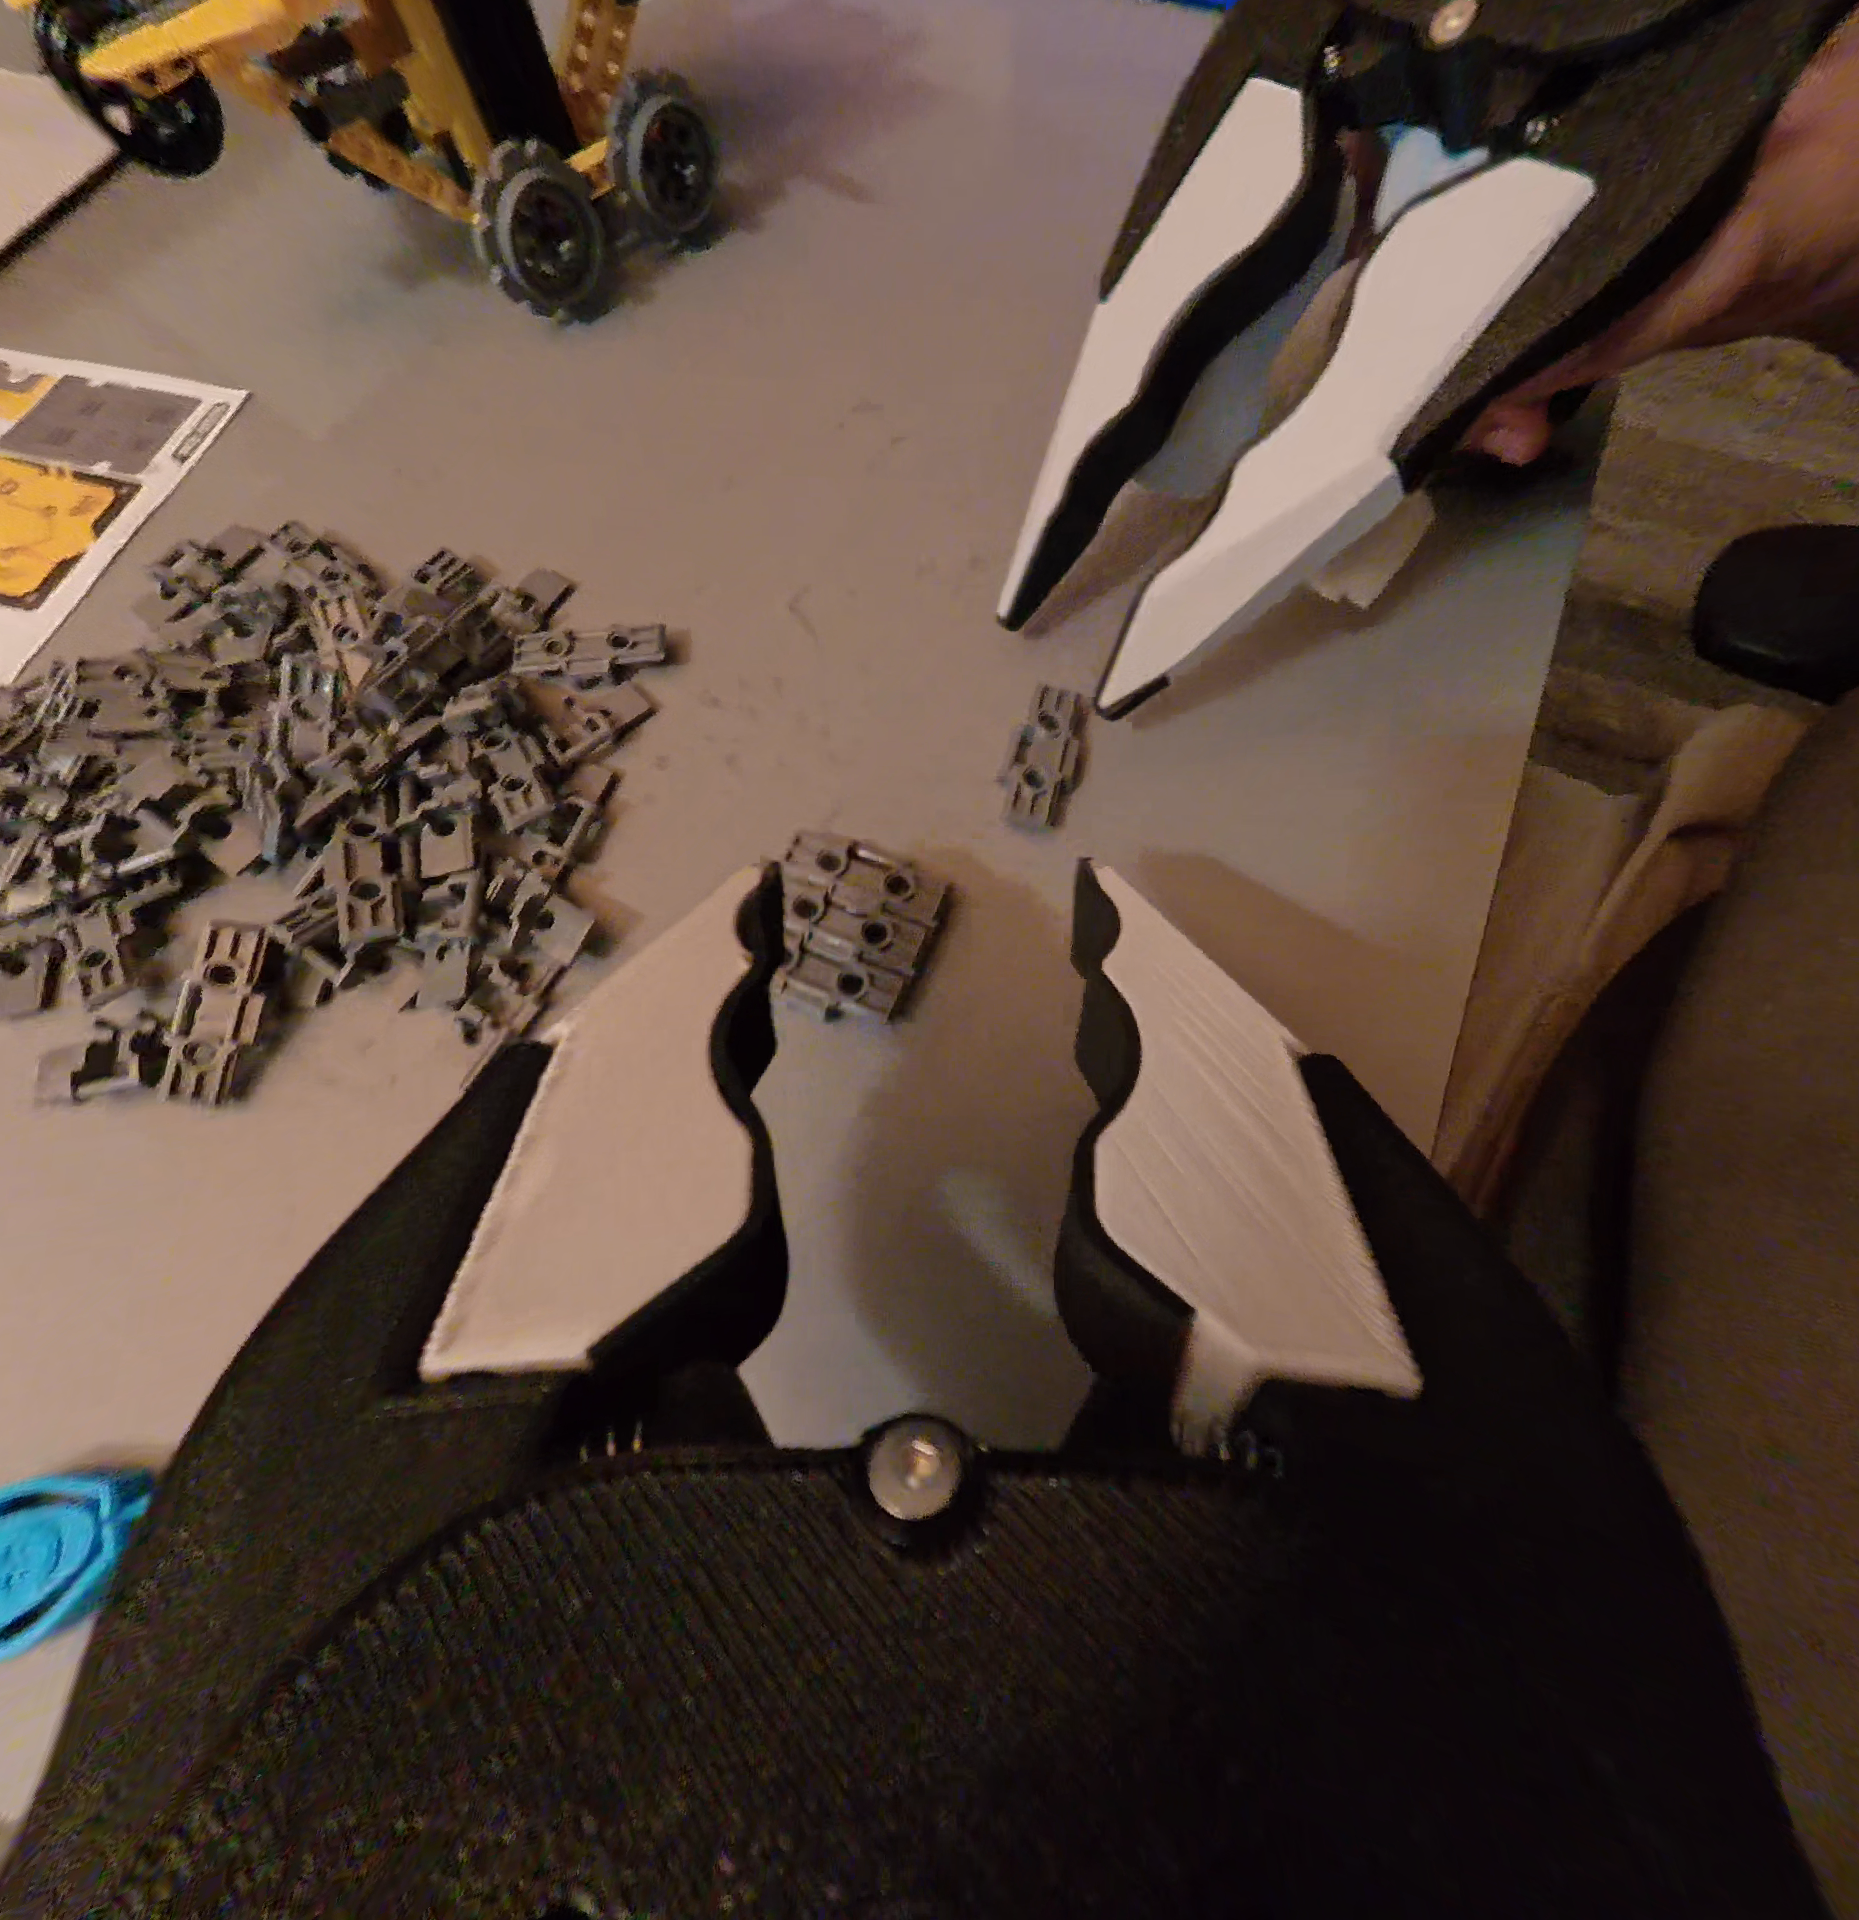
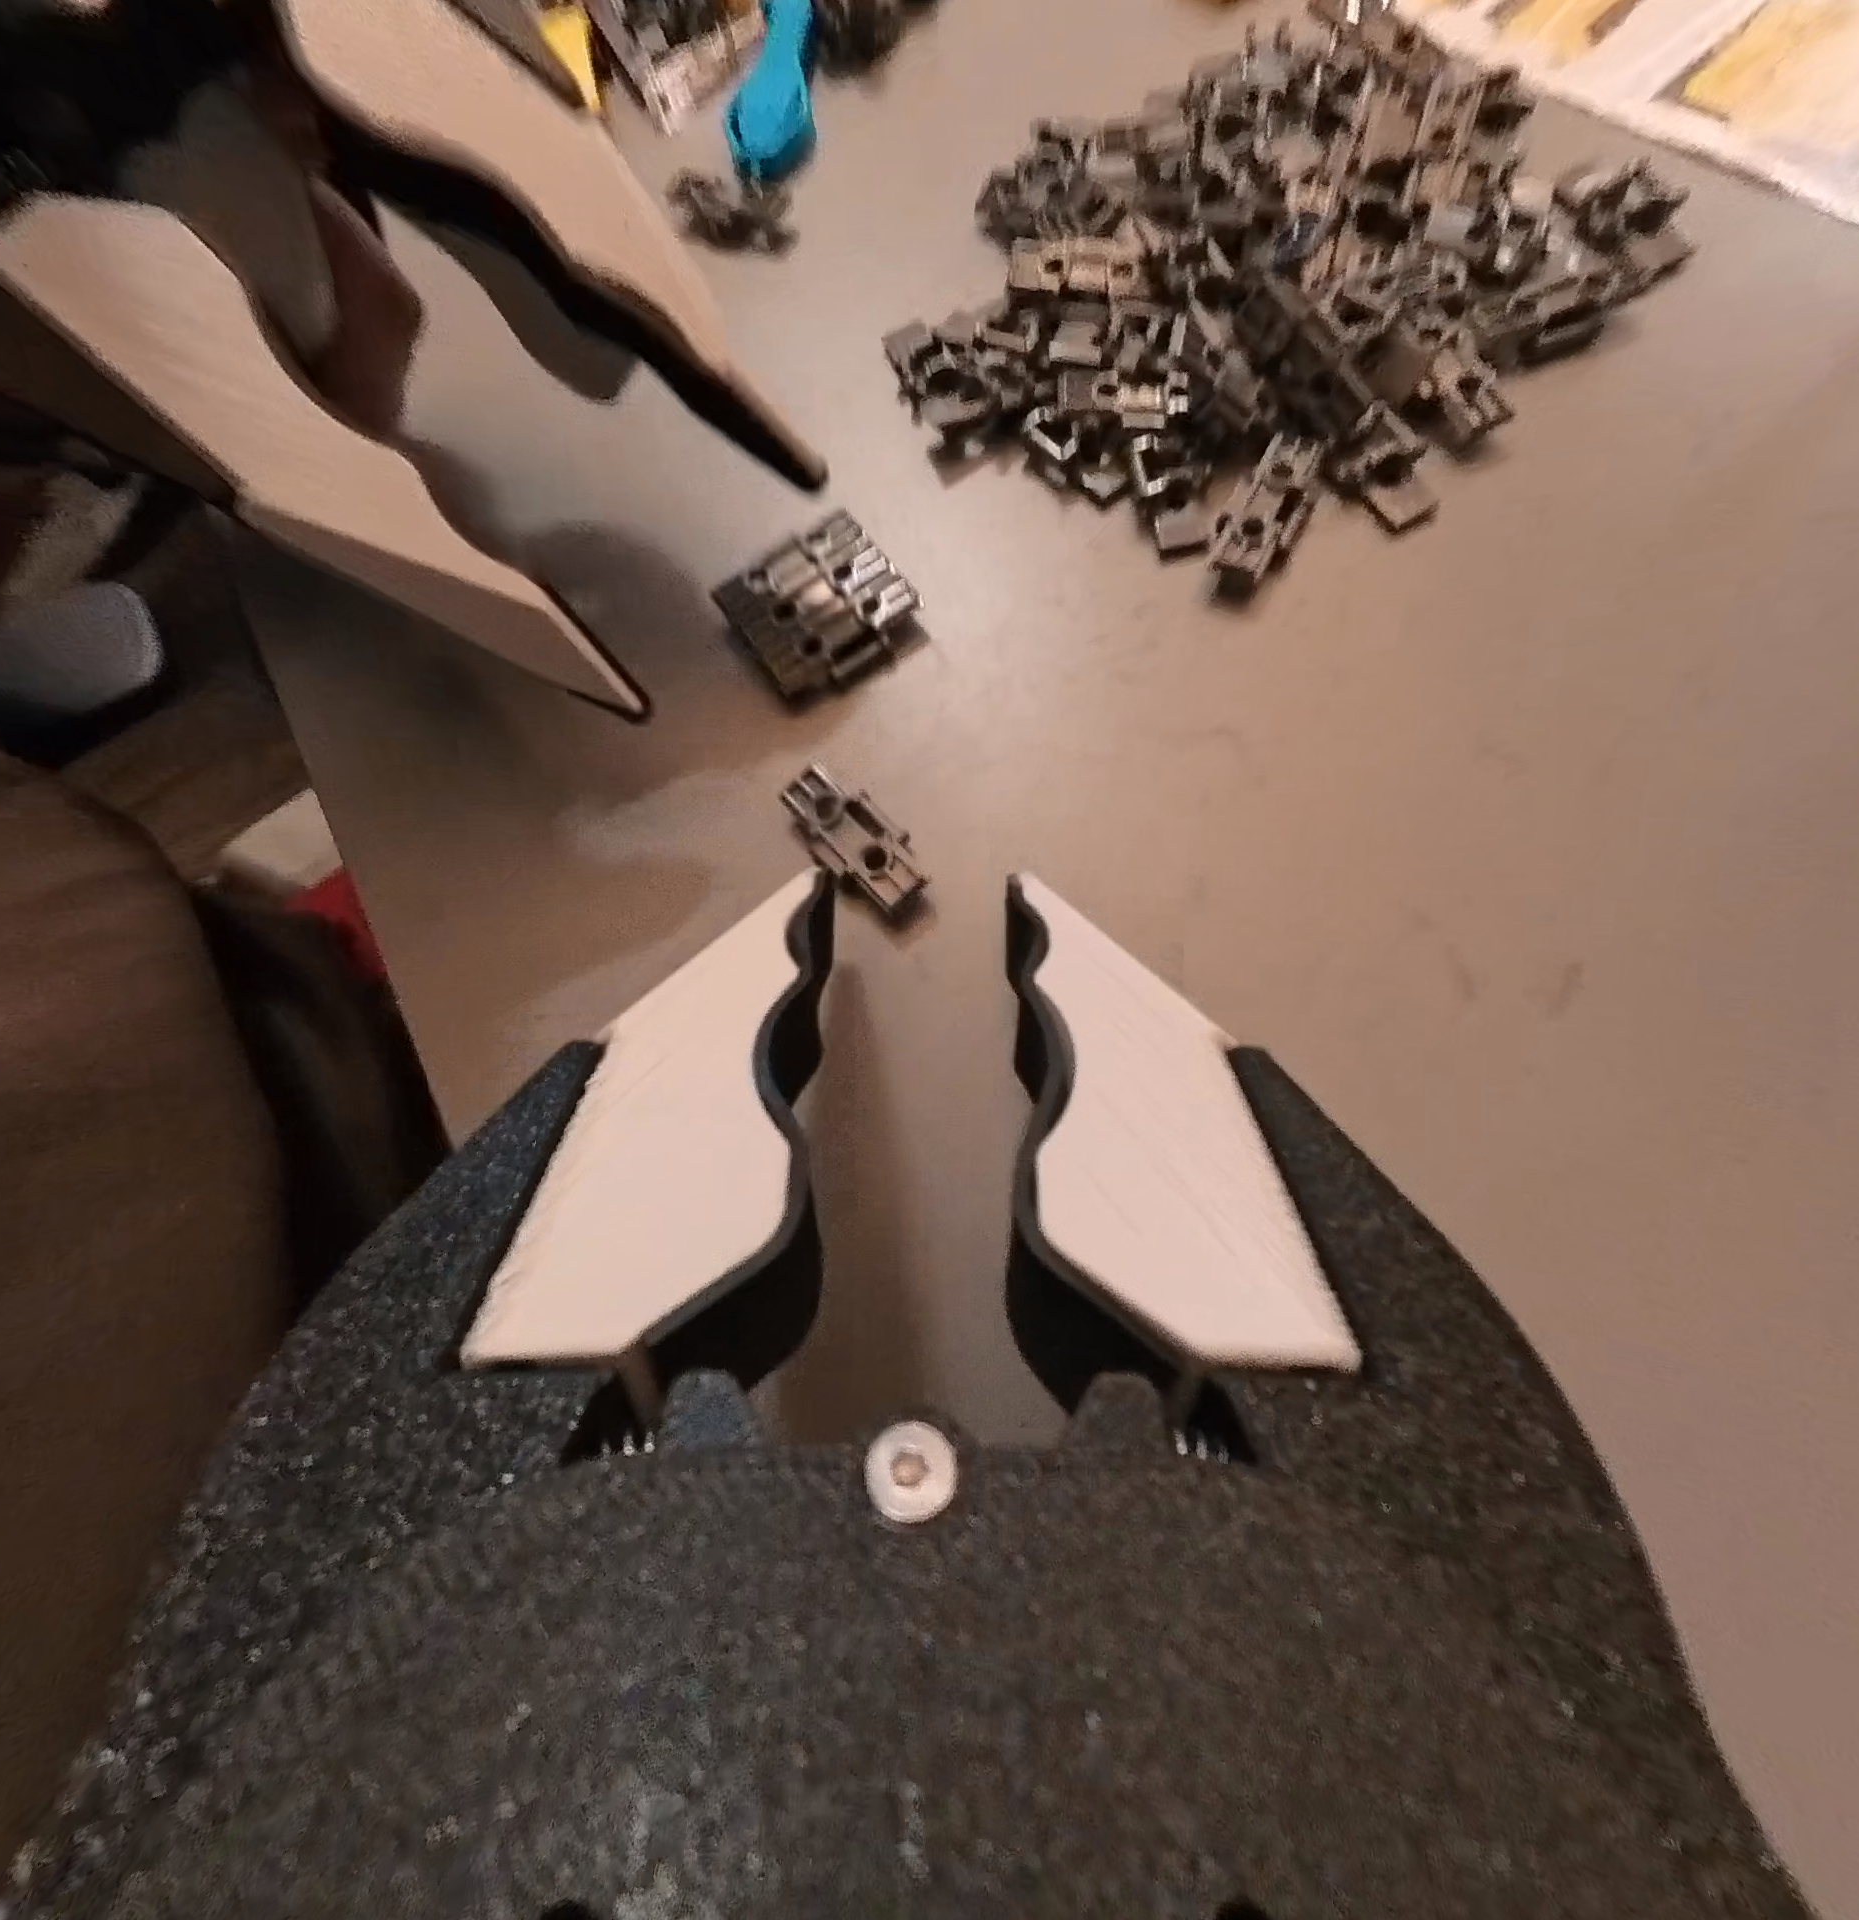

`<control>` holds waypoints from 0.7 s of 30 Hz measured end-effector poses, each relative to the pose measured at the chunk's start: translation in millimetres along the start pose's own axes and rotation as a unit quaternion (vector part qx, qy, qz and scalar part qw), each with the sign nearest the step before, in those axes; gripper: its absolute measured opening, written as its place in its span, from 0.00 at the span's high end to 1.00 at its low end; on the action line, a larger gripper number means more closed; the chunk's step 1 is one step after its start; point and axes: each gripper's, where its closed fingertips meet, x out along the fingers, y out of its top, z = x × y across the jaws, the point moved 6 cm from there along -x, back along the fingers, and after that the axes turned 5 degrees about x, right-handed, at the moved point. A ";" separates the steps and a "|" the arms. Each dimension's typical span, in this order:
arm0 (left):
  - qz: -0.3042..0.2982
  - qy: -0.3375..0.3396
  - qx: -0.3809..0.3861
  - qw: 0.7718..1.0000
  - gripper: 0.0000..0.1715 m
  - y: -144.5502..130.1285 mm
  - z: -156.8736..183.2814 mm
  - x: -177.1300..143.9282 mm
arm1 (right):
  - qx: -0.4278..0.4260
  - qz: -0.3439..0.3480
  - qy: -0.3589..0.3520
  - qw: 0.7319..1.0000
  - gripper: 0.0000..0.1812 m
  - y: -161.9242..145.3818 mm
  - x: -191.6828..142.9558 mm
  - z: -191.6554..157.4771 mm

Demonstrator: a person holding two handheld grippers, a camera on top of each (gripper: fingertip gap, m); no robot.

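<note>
My left gripper (image 1: 925, 873) is open and empty just above the grey table (image 1: 852, 499). A short joined strip of dark grey track links (image 1: 863, 940) lies by its left fingertip. A single grey track link (image 1: 1046, 753) lies a little farther off, just in front of my right gripper (image 1: 1070, 665), which shows at the upper right. In the right wrist view my right gripper (image 2: 917, 888) is open and empty, with the single link (image 2: 857, 854) just ahead of its left fingertip. The joined strip (image 2: 819, 603) lies beyond, near my left gripper (image 2: 733, 597).
A big pile of loose grey track links (image 1: 281, 769) lies at the left, and it shows in the right wrist view (image 2: 1289, 312). A yellow brick-built vehicle with grey wheels (image 1: 405, 125) stands at the back. A printed sheet (image 1: 63, 468) and a blue tool (image 1: 31, 1558) lie at the left. The table edge (image 1: 1517, 831) runs along the right.
</note>
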 end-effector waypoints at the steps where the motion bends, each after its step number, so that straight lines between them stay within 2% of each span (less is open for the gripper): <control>1: -0.005 0.004 -0.006 1.000 0.66 -2.5 -1.5 -1.0 | -0.004 -0.015 -0.007 1.000 0.81 -3.4 1.7 -0.2; 6: 0.005 0.026 -0.025 0.999 0.61 -5.9 -10.1 -6.3 | -0.034 -0.030 -0.005 0.999 0.82 -8.8 2.7 -11.6; 10: 0.013 0.024 -0.039 0.999 0.60 -5.5 -12.9 -7.9 | -0.059 -0.037 0.079 0.994 0.84 -13.1 1.2 -39.5; 12: 0.009 0.021 -0.041 0.999 0.60 -6.1 -13.1 -6.9 | -0.074 -0.028 0.090 0.993 0.84 -10.8 -1.5 -43.6; 17: -0.002 0.029 -0.029 0.999 0.60 -7.1 -11.1 -4.5 | -0.092 -0.042 0.015 0.995 0.82 1.5 -1.3 -20.2; 21: -0.009 0.037 -0.025 0.999 0.60 -7.7 -11.3 -3.3 | -0.061 -0.043 -0.056 0.996 0.73 15.7 6.3 -16.5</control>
